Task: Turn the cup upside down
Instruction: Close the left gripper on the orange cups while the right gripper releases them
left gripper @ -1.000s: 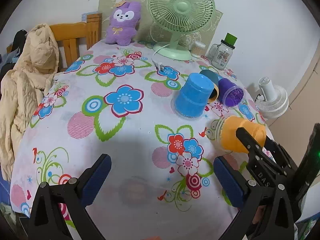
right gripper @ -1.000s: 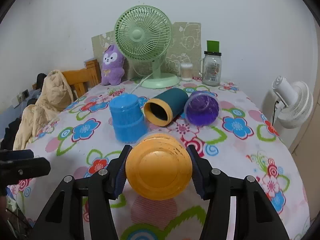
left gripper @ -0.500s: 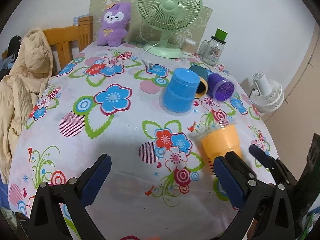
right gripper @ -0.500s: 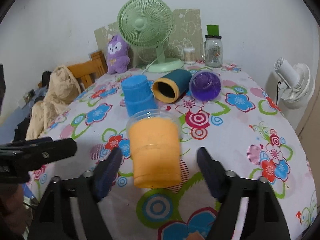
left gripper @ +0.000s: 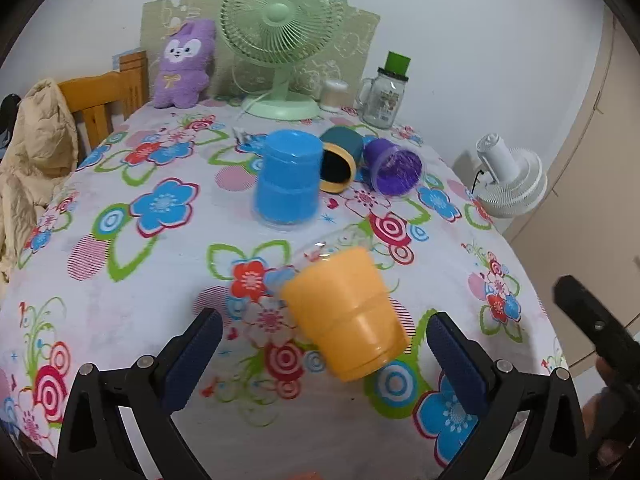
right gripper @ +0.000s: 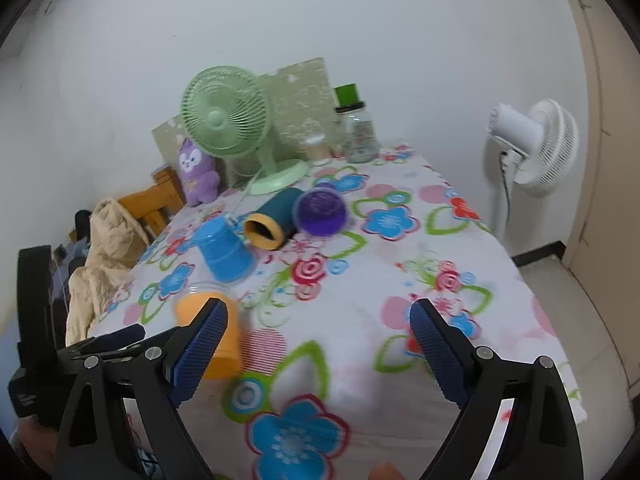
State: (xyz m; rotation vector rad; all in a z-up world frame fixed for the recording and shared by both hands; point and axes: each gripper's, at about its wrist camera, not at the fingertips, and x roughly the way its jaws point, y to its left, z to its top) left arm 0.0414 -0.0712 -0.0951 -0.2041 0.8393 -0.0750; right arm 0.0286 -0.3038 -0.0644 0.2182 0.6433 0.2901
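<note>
1. I am holding the left gripper (left gripper: 324, 354) low in the frame, its fingers spread wide apart and gripping nothing.
2. The orange cup (left gripper: 346, 314) is sitting between them, closed end toward the camera, free of both pads.
3. I am holding the right gripper (right gripper: 318, 350) fingers apart too, the cup at its lower-left pad.
4. The floral tablecloth (left gripper: 132, 280) is filling mid-frame; the blue cup (left gripper: 289, 182) and green fan (left gripper: 282, 24) are standing toward the top.

Orange cup (left gripper: 346, 314) on floral white tablecloth (left gripper: 120, 288).
</note>
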